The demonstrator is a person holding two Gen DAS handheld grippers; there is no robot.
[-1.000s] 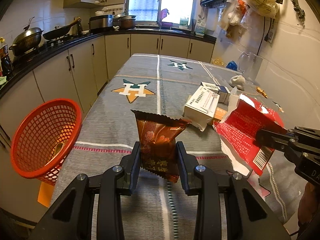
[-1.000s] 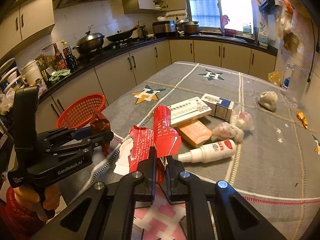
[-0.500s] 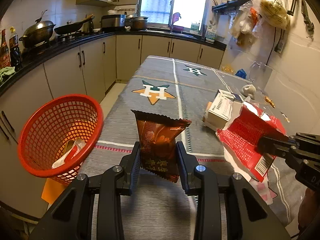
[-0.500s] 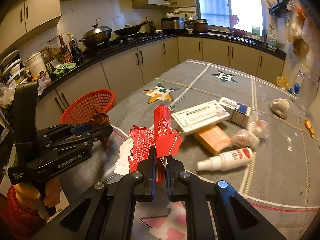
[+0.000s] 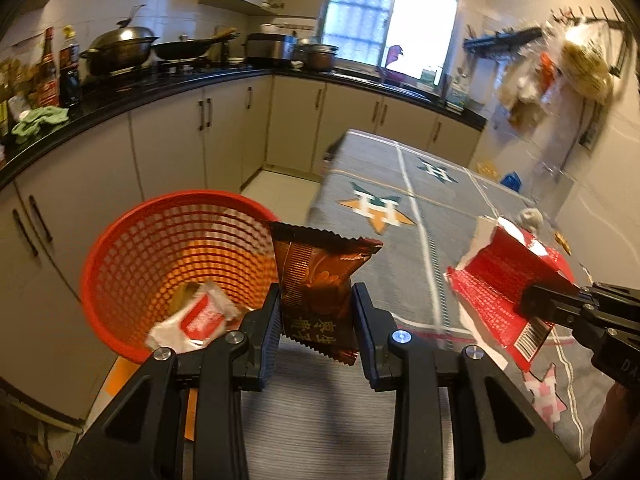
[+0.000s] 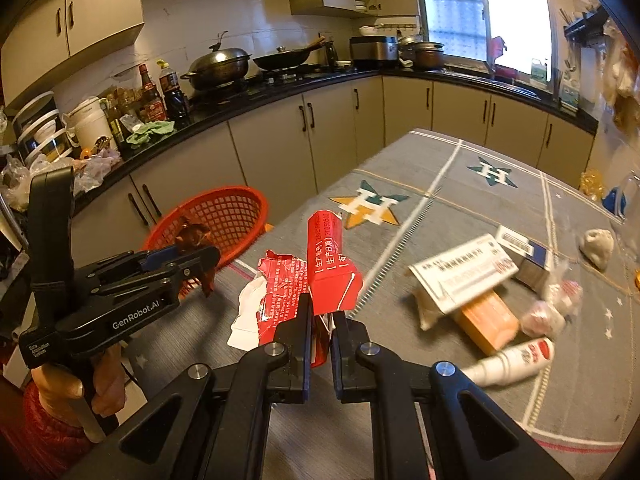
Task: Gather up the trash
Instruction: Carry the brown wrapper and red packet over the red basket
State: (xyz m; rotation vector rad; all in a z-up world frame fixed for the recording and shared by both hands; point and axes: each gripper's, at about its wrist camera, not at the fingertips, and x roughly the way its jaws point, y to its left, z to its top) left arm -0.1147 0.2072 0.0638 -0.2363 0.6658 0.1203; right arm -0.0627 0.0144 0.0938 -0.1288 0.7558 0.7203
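My left gripper (image 5: 315, 316) is shut on a brown snack wrapper (image 5: 316, 280) and holds it upright at the table's left edge, beside the rim of a red mesh basket (image 5: 132, 240). A white-and-red wrapper (image 5: 196, 318) lies inside the basket. My right gripper (image 6: 320, 320) is shut on a torn red carton (image 6: 328, 264) and holds it above the table. The left gripper (image 6: 192, 256) and the basket (image 6: 224, 212) also show in the right wrist view; the carton (image 5: 504, 288) also shows in the left wrist view.
On the grey star-patterned tablecloth (image 6: 460, 184) lie a white box (image 6: 460, 276), an orange box (image 6: 484, 316), a white spray bottle (image 6: 512, 360), another box (image 6: 524, 248) and crumpled tissues (image 6: 598, 242). Kitchen cabinets (image 5: 200, 140) stand beyond the basket.
My left gripper has swung left with the brown wrapper, bringing the basket closer and more central. My right gripper has kept hold of the red carton and drifted left too.
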